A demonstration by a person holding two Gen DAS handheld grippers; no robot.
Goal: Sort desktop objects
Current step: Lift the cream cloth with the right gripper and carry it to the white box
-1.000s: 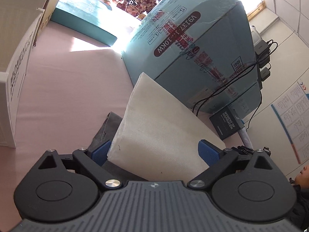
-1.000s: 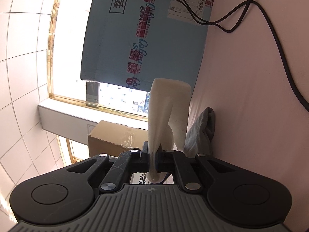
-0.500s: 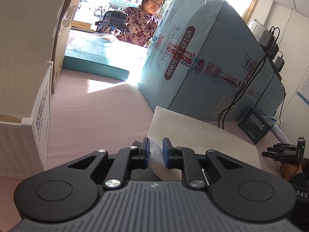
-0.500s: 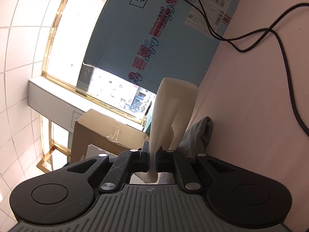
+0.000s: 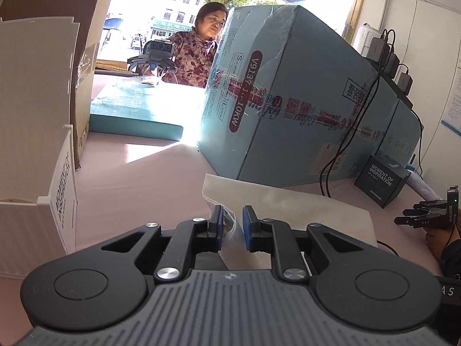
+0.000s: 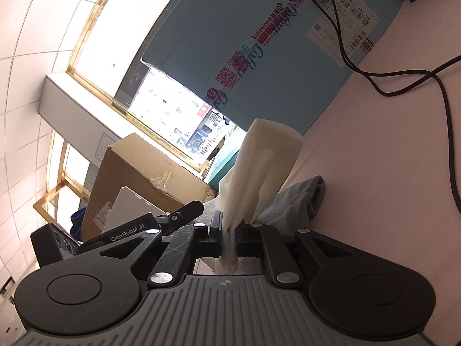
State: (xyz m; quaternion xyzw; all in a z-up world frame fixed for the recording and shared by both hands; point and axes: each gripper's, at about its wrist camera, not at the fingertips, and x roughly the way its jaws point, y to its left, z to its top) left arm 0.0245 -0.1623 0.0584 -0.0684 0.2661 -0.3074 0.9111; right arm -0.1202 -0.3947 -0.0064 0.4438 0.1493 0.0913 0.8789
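Both claws, left (image 5: 232, 226) and right (image 6: 229, 232), pinched on one white cloth (image 5: 288, 201) stretched between them above the grey rag (image 6: 291, 201); likely to slip out or snag the cable (image 6: 403, 83) beyond if pulled unevenly.

The left wrist view sits low over the desk (image 5: 138, 190), level, facing the blue box (image 5: 288, 101) nearby. The right wrist view is rolled sideways, close to the desk (image 6: 389, 173). Both share the box (image 6: 230, 43) and white cloth (image 5: 302, 210) (image 6: 259, 158).
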